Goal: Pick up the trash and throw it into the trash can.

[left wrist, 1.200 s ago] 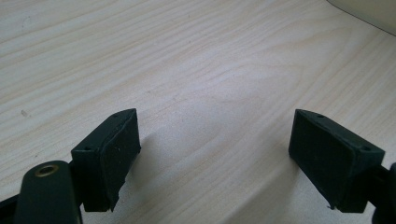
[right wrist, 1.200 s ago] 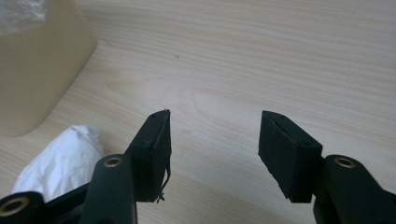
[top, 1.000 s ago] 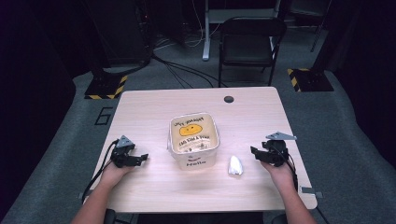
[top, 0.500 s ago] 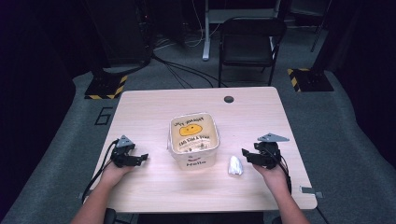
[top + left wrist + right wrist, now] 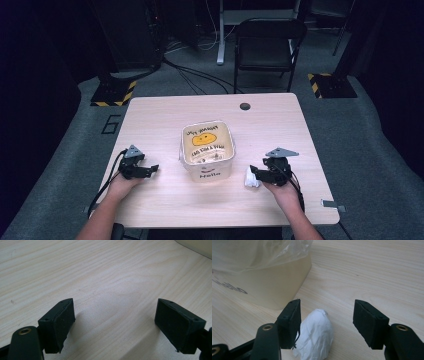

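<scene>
The crumpled white paper wad (image 5: 315, 336) now sits between the right gripper (image 5: 325, 323)'s fingers (image 5: 290, 322), hard against the one on the view's left and apart from the other, lying on the surface (image 5: 374, 272) just beside the bin. A second ago that gripper stood well off to the side of the wad; it has slid in across the surface and its fingers have just been opening, so they now stand spread around the paper and do not yet pinch it. To my eye that sets up the pickup: a squeeze should take the wad, likely bound for the bin. The cream bin (image 5: 207, 150), lined with a clear plastic bag (image 5: 262, 252), stands just beyond the fingers; "Hello" reads on its front wall, and more dark lettering around a yellow shape inside is too small to read. The left gripper (image 5: 150, 169) has kept its place, fingers (image 5: 58, 323) spread wide over bare wood, nothing between them.
</scene>
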{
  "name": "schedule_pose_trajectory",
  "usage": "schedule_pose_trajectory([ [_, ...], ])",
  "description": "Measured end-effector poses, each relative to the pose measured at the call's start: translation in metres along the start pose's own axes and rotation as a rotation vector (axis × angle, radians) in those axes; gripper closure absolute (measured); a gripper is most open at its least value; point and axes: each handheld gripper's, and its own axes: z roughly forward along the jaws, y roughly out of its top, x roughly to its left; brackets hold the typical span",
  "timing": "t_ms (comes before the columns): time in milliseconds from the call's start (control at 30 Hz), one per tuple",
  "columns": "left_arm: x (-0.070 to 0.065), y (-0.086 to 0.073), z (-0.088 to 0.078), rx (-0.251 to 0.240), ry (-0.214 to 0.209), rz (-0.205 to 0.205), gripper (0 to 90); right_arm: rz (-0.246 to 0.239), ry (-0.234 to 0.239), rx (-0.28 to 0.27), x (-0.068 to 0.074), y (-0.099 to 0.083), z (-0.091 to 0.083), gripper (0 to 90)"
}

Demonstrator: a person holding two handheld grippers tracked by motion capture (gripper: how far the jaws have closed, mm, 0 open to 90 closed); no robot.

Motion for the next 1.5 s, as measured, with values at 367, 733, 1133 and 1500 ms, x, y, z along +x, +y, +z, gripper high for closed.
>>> schedule_pose_trajectory([
  [367, 0.0, 0.0, 0.0, 0.002, -0.001, 0.001, 16.4, -0.003, 0.013, 0.029, 0.007, -0.01, 0.012, 38.9],
  [733, 0.0, 0.0, 0.0, -0.002, 0.001, 0.0, 16.4, -0.017, 0.013, 0.065, 0.012, -0.018, 0.023, 36.7],
  [1133, 0.0, 0.0, 0.0, -0.002, 0.001, 0.0, 16.4, -0.042, 0.015, 0.113, 0.014, -0.023, 0.034, 36.9],
  [1500, 0.0, 0.0, 0.0, 0.003, -0.001, 0.0, 16.5, -0.076, 0.026, 0.124, 0.019, -0.022, 0.036, 47.1],
])
